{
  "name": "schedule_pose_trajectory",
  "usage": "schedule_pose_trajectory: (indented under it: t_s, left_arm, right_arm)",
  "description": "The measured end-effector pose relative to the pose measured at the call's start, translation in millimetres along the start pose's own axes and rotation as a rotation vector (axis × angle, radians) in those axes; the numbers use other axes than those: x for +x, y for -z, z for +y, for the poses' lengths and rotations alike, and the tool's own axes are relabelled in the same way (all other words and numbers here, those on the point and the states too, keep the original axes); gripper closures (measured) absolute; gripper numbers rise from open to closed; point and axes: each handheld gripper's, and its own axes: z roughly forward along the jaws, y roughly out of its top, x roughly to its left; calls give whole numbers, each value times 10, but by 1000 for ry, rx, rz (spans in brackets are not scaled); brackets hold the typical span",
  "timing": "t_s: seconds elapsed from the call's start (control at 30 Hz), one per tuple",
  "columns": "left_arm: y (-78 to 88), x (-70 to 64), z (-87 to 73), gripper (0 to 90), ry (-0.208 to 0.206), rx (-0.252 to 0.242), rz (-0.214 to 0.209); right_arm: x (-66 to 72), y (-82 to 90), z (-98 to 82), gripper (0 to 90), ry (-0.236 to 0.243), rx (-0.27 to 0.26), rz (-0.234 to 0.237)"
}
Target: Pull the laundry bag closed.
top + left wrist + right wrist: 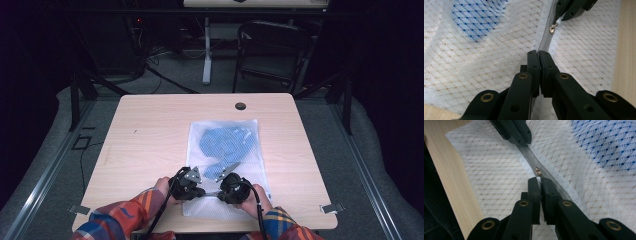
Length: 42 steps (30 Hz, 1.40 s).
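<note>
surface: light wooden table (150,135) — round cable hole (240,106) by far edge | on it: white mesh bag (250,131) lying flat, right of centre — reaching the near edge, blue cloth (225,145) inside

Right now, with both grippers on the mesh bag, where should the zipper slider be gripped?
Take the white pull tab behind the metal zipper slider, jaws across it, coming in along the zipper line. The tab is thin and flat; the right gripper already pinches it that way, while the left gripper clamps the zipper tape.
</note>
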Motion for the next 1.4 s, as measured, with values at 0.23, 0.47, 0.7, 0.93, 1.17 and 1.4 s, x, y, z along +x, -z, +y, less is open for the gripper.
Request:
schedule_pose_trajectory:
  t_s: [0.23,0.47,0.7,0.93,1.17,1.4]
  left_arm:
    - [0,2,-1,883,-2,0,-1]
    - [2,7,-2,883,-1,2,-2]
    - [3,9,-2,883,-3,2,-2]
    - [3,10,-2,883,-1,2,-2]
    - [11,20,-10,883,0,7,-7]
    - [8,11,0,882,-2,9,2]
  right_arm:
    - [-11,20,-27,869,1,0,0]
    - [-38,48,-57,869,-6,1,-3]
    - [-60,87,-86,869,-15,-1,-11]
    - [-86,121,-121,868,-14,9,-16]
    - [-179,196,-212,900,-52,10,-60]
    - [-205,207,-242,900,-76,-12,-49]
